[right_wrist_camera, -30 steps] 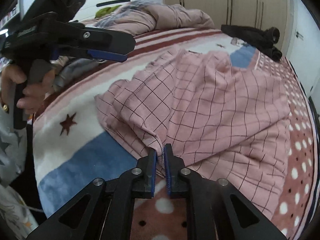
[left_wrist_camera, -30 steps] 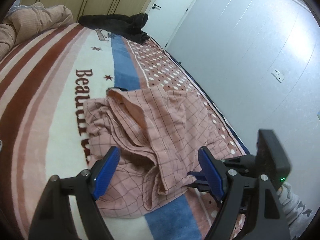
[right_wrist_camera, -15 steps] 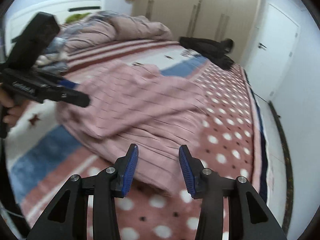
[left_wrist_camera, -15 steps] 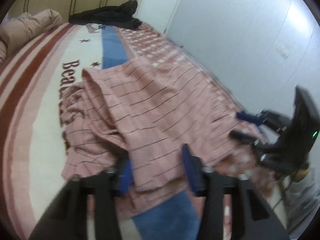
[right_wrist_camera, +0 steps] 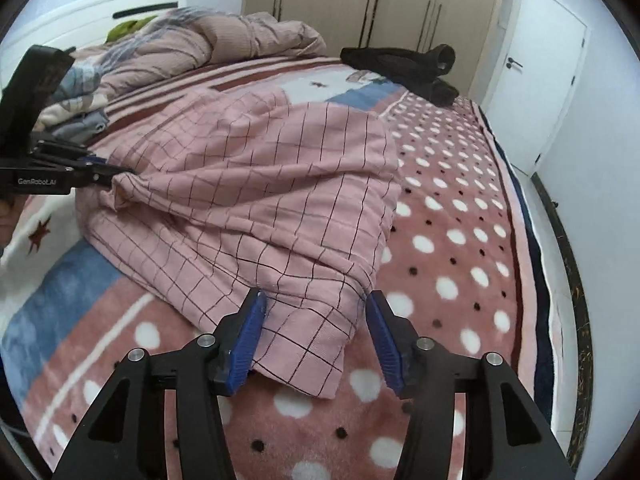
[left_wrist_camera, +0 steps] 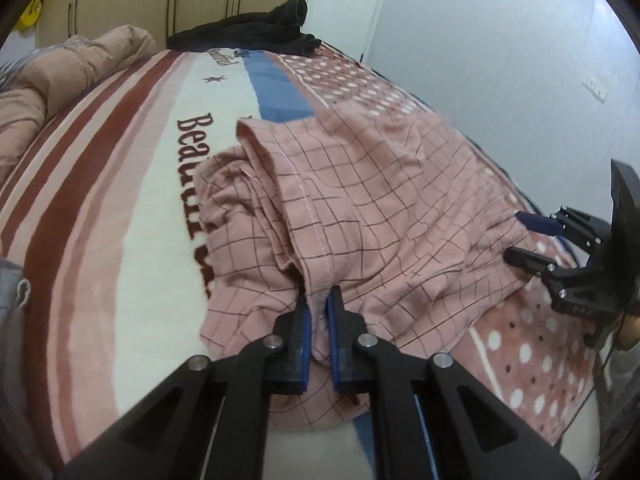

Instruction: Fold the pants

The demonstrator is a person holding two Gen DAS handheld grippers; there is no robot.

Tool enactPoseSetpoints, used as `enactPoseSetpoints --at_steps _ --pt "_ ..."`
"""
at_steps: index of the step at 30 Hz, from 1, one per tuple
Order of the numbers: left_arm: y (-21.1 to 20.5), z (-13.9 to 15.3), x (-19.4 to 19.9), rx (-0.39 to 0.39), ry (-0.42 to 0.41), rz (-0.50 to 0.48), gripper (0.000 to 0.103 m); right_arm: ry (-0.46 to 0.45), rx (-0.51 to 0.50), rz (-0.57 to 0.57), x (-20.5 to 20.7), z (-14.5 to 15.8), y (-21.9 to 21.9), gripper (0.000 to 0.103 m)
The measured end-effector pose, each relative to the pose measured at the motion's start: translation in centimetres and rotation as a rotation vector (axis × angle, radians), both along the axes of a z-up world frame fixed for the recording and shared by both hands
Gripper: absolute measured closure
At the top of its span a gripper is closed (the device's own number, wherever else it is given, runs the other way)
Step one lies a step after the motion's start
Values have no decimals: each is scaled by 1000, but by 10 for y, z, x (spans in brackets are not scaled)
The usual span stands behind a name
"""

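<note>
Only the left wrist view shows the left gripper clamped on a seam fold of the pink checked pants, centre frame. Right gripper, jaws just opening, straddles their near hem unpinched; bare dotted blanket stretches right toward the door.

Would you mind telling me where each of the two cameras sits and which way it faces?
Left wrist: on the left hand-held gripper, angled down across the bed toward a white door. Its jaws have just closed on the pink checked pants.
Right wrist: on the right hand-held gripper, facing the wardrobe. Its jaws have just been opening and straddle a pants corner, the pads not pressing it.
Shared: both show the pants, the black garment and each other's gripper.
</note>
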State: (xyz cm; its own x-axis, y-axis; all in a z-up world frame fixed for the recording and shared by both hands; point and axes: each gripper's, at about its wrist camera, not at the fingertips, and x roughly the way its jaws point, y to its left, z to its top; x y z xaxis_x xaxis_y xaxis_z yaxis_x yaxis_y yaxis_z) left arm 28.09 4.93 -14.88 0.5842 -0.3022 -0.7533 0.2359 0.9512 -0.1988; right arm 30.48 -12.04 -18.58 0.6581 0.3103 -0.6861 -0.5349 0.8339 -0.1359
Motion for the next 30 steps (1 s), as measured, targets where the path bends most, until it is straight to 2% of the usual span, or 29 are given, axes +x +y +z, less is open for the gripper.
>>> enactPoseSetpoints --at_steps 2,4,8,10,12,14,16,18,20,21,22,24,29,30 --pt "2 3 1 -23 3 -7 98 -55 -14 15 -5 7 7 56" --pt "0 7 1 -55 0 -26 97 -116 -29 24 -10 15 17 46" --pt "-4 16 1 -85 -12 -39 96 -130 -8 119 -17 20 40 40" --pt "-6 19 2 -93 -12 -43 96 -135 -46 161 -18 14 57 36" --pt "-8 20 3 -87 -15 -42 96 -164 -130 159 -18 3 75 36" --pt "-7 22 2 -104 -17 -43 88 -189 -173 141 -14 -4 86 36" --pt "-6 27 -2 -141 -35 -55 55 -212 -180 99 -8 -4 89 36" --pt "-6 36 -9 -151 -75 -62 47 -223 -135 73 -2 2 86 36" --pt "-7 44 -12 -164 -89 -81 46 -224 -86 57 4 10 81 38" --pt "-9 46 -12 -177 -91 -98 42 -225 -63 52 6 13 79 39" --pt "-15 48 -12 -172 -100 -129 37 -224 -47 49 8 15 77 44" --pt "-26 48 -12 -125 -121 -155 37 -199 -26 59 12 17 76 46" --pt "-54 27 4 -33 -80 -222 37 -177 -17 92 21 21 75 46" --pt "-57 24 6 -15 -76 -227 42 -173 -17 94 21 22 74 46"
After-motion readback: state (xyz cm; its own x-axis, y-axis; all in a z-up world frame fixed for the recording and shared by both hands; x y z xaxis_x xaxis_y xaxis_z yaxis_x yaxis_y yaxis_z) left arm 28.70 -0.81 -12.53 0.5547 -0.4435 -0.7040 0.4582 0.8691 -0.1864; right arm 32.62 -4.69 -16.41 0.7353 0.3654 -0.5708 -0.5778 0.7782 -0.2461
